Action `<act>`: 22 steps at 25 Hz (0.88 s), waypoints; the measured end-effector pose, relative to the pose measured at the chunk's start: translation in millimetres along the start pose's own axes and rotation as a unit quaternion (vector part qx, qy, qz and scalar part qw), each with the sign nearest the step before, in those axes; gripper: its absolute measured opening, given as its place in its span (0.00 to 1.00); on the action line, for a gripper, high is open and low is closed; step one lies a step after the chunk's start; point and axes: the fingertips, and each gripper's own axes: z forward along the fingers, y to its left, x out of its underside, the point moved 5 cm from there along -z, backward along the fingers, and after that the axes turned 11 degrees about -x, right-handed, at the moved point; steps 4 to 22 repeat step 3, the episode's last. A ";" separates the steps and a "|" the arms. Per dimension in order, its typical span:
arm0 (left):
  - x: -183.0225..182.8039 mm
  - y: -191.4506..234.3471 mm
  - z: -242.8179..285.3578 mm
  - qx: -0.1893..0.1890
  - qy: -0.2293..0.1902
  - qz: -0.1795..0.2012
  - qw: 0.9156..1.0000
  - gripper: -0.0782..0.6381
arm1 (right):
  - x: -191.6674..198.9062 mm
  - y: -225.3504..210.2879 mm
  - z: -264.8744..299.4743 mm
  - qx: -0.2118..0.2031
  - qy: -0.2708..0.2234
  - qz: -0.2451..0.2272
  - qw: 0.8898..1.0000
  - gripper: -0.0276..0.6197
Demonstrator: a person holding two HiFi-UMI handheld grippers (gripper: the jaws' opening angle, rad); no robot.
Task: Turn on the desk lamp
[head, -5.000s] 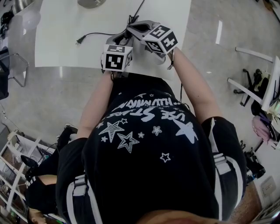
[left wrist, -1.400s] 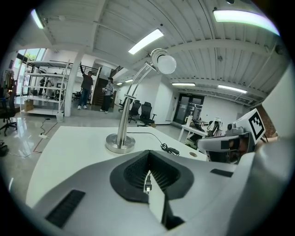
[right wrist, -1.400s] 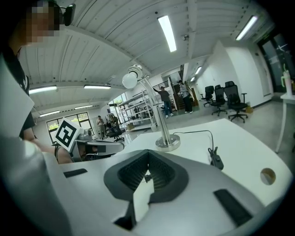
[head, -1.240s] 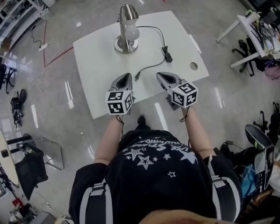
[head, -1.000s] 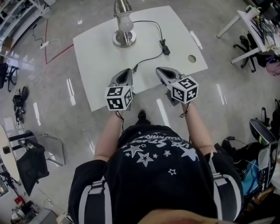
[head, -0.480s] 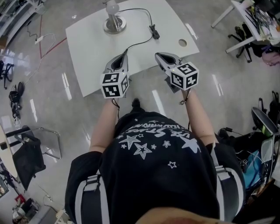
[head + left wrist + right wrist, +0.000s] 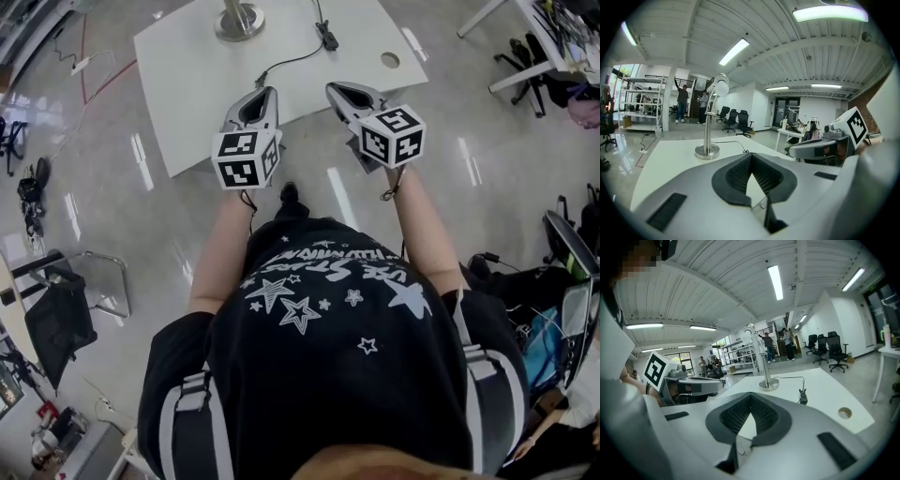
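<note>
The desk lamp stands at the far side of the white table; the head view shows only its round metal base. Its black cord runs to an inline switch, and the plug end lies loose on the table. My left gripper hangs over the table's near edge, shut and empty. My right gripper is level with it to the right, also shut with nothing in it. Both are well short of the lamp.
A round cable hole sits in the table's right part. A black chair stands on the floor at left, and desks with clutter at right. People and office chairs are far behind the table.
The table and lamp have slid toward the top of the head view, and the lamp's head has left the frame. Both grippers stay side by side, shut, over the near edge.
</note>
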 end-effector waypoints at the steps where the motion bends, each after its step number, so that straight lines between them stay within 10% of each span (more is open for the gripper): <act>1: 0.0 -1.0 -0.9 0.000 -0.002 0.000 1.000 0.12 | -0.5 -0.6 0.1 0.002 -0.003 0.000 1.000 0.05; 22: 0.5 -2.5 -2.6 -0.001 -0.005 0.000 1.000 0.12 | -1.4 -1.9 0.6 0.005 -0.009 -0.001 1.000 0.05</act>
